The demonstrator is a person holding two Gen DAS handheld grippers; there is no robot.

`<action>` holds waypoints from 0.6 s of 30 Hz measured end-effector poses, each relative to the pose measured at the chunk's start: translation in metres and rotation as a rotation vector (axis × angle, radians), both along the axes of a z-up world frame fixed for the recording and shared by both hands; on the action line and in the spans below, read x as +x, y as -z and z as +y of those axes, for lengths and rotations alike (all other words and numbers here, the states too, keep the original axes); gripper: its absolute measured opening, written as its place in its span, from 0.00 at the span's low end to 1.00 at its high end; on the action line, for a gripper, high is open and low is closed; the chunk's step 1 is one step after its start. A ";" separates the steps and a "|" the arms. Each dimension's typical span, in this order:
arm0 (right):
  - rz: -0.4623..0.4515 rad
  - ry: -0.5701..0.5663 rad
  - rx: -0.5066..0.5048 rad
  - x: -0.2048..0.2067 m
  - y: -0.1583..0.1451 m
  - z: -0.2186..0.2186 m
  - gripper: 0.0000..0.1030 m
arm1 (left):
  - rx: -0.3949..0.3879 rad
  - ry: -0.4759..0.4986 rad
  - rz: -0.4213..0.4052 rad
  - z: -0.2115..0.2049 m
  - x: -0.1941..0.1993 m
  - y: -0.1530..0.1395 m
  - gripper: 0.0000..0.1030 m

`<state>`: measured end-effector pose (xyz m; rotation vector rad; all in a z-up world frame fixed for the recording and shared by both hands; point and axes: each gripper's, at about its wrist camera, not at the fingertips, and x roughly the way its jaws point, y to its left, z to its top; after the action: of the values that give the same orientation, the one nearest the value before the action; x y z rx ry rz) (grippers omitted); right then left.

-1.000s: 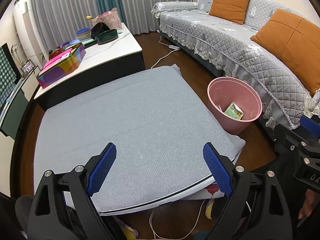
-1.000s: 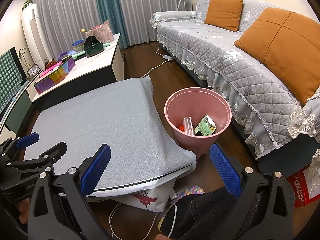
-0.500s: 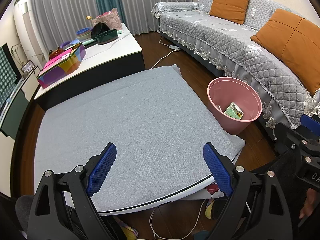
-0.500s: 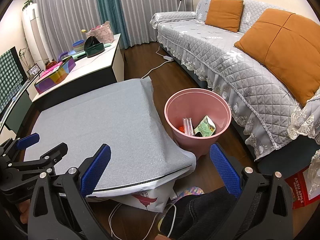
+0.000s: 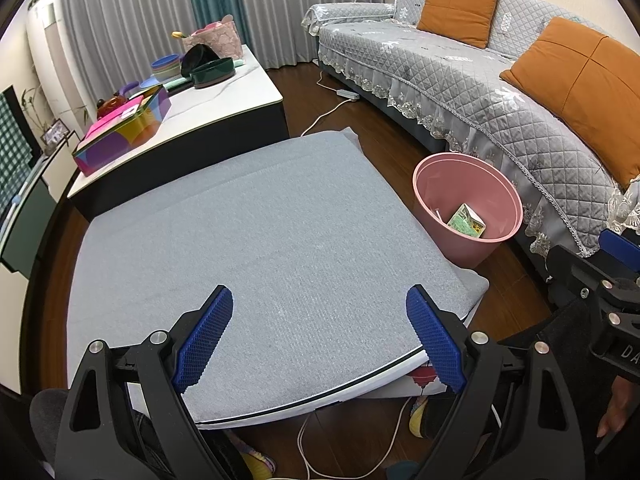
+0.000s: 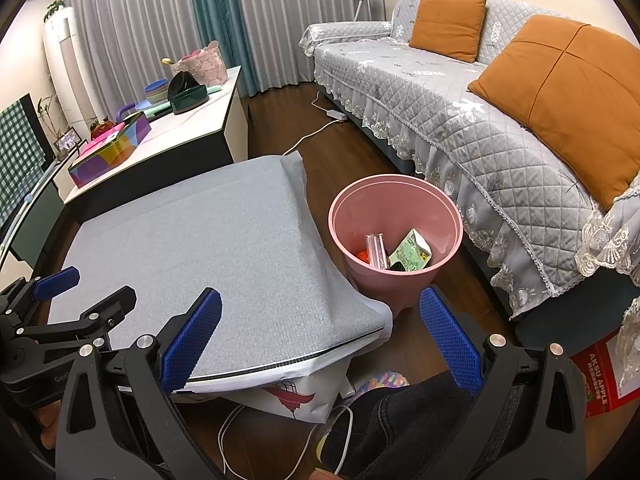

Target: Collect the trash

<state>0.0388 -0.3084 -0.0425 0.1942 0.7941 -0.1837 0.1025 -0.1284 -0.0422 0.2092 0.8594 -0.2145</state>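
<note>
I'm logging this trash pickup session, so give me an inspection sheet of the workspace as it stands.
Surface: grey padded table, nothing seen on it.
Job's things: pink bin on the floor beside the table, holding a green carton, a clear item and something red.
Clutter: colourful box and bowls on the white counter.
Grippers: left gripper and right gripper open, empty.
Cables: white cable on the floor.
Surroundings: grey sofa, orange cushions, curtains.

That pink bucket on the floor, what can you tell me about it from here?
The pink bin is a round, smooth container that looks like plastic, tapering toward its base, with no lid. It stands upright on the dark wood floor, between the grey-covered table and the sofa. Inside lie a green printed carton, a clear plastic piece and something orange-red. Neither gripper touches it.
</note>
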 end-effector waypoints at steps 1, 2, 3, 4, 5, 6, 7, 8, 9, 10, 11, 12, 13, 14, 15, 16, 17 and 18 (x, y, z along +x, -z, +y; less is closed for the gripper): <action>0.000 0.000 0.001 0.000 0.000 0.000 0.95 | 0.001 0.000 0.000 0.000 0.000 0.000 0.83; 0.001 0.000 0.001 -0.001 0.001 0.000 0.95 | 0.001 0.001 0.000 0.000 0.000 0.000 0.83; 0.001 0.000 0.002 -0.001 0.001 0.000 0.95 | 0.002 0.001 0.000 0.000 0.000 0.000 0.83; 0.002 0.000 0.002 -0.002 0.002 0.000 0.95 | 0.002 0.002 0.000 0.000 0.000 0.001 0.83; 0.002 0.000 0.001 -0.002 0.002 0.000 0.95 | 0.003 0.003 0.000 0.000 0.000 0.001 0.83; 0.002 0.000 0.002 -0.002 0.002 0.000 0.95 | 0.003 0.005 0.001 -0.001 -0.001 0.001 0.83; 0.002 0.000 0.003 -0.002 0.002 0.000 0.95 | 0.002 0.005 0.002 -0.001 -0.001 0.002 0.83; 0.002 0.000 0.004 -0.002 0.002 0.000 0.95 | 0.001 0.006 0.004 -0.001 -0.002 0.002 0.83; 0.003 0.001 0.005 -0.003 0.002 0.001 0.95 | -0.001 0.007 0.006 -0.001 -0.001 0.002 0.83; 0.004 0.000 0.005 -0.003 0.003 0.001 0.95 | -0.003 0.007 0.007 -0.001 -0.002 0.002 0.83; 0.005 0.000 0.005 -0.003 0.004 0.001 0.95 | -0.002 0.007 0.007 -0.001 -0.002 0.002 0.83; 0.006 -0.001 0.005 -0.003 0.004 0.001 0.95 | -0.002 0.007 0.006 -0.001 -0.002 0.002 0.83; 0.007 -0.002 0.005 -0.004 0.004 0.001 0.95 | -0.003 0.008 0.006 -0.001 -0.002 0.002 0.83; 0.007 -0.003 0.006 -0.004 0.004 0.001 0.95 | -0.002 0.007 0.004 -0.001 -0.002 0.002 0.83; 0.007 -0.003 0.005 -0.003 0.004 0.001 0.95 | -0.001 0.007 0.002 -0.001 -0.003 0.002 0.83; 0.007 -0.002 0.004 -0.002 0.004 0.001 0.95 | -0.003 0.008 0.002 0.000 -0.003 0.002 0.83; 0.006 -0.003 0.005 -0.002 0.004 0.001 0.95 | -0.005 0.010 0.003 0.000 -0.003 0.002 0.83; 0.006 -0.005 0.005 -0.003 0.005 0.002 0.95 | -0.008 0.011 0.004 0.001 -0.003 0.002 0.83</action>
<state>0.0360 -0.3068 -0.0471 0.1963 0.8010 -0.1777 0.0998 -0.1279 -0.0442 0.2060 0.8612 -0.2286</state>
